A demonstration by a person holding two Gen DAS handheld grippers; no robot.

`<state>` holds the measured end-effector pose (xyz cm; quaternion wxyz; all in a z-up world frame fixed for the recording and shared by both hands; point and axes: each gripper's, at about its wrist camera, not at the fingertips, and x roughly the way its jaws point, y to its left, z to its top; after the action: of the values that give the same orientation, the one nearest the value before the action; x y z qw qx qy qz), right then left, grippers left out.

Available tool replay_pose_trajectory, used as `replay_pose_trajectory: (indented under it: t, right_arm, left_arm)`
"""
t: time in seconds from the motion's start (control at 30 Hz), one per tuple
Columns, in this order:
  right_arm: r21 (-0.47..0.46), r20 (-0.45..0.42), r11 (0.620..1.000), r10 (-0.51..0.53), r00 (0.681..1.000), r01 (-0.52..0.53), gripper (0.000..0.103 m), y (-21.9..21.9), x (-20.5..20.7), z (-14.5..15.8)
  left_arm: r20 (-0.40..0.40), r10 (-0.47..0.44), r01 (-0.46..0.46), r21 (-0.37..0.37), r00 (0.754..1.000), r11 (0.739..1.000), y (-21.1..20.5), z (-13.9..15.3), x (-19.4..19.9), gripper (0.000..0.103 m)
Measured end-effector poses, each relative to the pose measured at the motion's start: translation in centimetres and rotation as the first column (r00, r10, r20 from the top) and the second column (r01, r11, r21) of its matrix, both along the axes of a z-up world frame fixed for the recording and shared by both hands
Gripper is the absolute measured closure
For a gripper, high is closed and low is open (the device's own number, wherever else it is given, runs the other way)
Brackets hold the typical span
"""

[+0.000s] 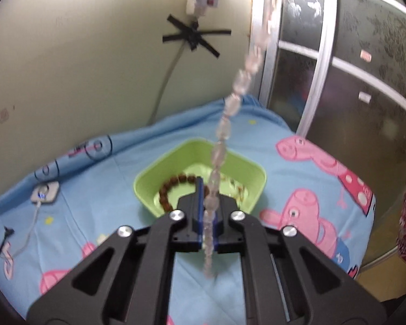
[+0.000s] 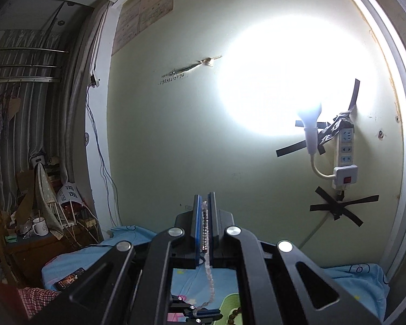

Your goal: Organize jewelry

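Left wrist view shows the left gripper (image 1: 209, 203) at the lower centre of the frame with its jaws nearly closed on a strand of pale translucent beads (image 1: 221, 135). The strand runs from between the blue pads up toward the top of the frame, and a short tail hangs below the jaws. Behind the fingertips, mid-frame, a green tray (image 1: 149, 176) sits on a blue cartoon-print bedsheet (image 1: 297, 184). A brown bead bracelet (image 1: 166, 189) lies curled in the tray, and small amber pieces are scattered beside it, too blurred to identify. A small white charger (image 1: 46, 192) with a cable lies on the sheet at the left.

Right wrist view shows the right gripper (image 2: 205, 216) at the lower centre, its jaws also almost shut on the same strand of pale translucent beads (image 2: 209, 279), which drops from them to the left gripper's tip at the bottom edge, above the tray. A lit bulb (image 2: 310, 119) and a power strip (image 2: 345, 146) are taped to the wall at the right.
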<state>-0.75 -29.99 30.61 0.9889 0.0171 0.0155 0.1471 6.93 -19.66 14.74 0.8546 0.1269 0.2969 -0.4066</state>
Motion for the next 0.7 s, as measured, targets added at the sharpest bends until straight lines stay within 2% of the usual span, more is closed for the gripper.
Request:
replay_pose_trajectory:
  t: [0.17,0.27,0.47,0.57,0.7]
  right_arm:
    - [0.019,-0.002,0.999,-0.051,0.999,0.051,0.103,-2.4,1.1,-0.3]
    - [0.047,-0.051,0.996,-0.074,0.996,0.077,0.103,-4.1,2.8,-2.0]
    - [0.092,-0.207,0.989,-0.099,0.973,0.120,0.103,-7.0,7.6,-8.0]
    - [0.114,-0.284,0.984,-0.097,0.954,0.134,0.103,-8.0,9.7,-11.2]
    - [0.144,-0.377,0.979,-0.082,0.922,0.145,0.103,-9.0,12.2,-15.7]
  left_arm:
    - [-0.006,-0.003,0.003,-0.051,1.000,0.999,-1.8,3.4,2.4,0.098]
    - [-0.038,-0.009,0.007,-0.054,0.999,0.999,-3.5,3.5,3.9,0.098]
    - [-0.136,0.015,-0.019,-0.031,0.991,0.999,-6.9,0.3,7.6,0.098]
    - [-0.168,0.030,-0.036,-0.033,0.985,0.999,-7.5,-0.9,8.9,0.098]
    - [-0.204,0.046,-0.045,0.009,0.978,0.999,-8.2,-3.3,10.3,0.098]
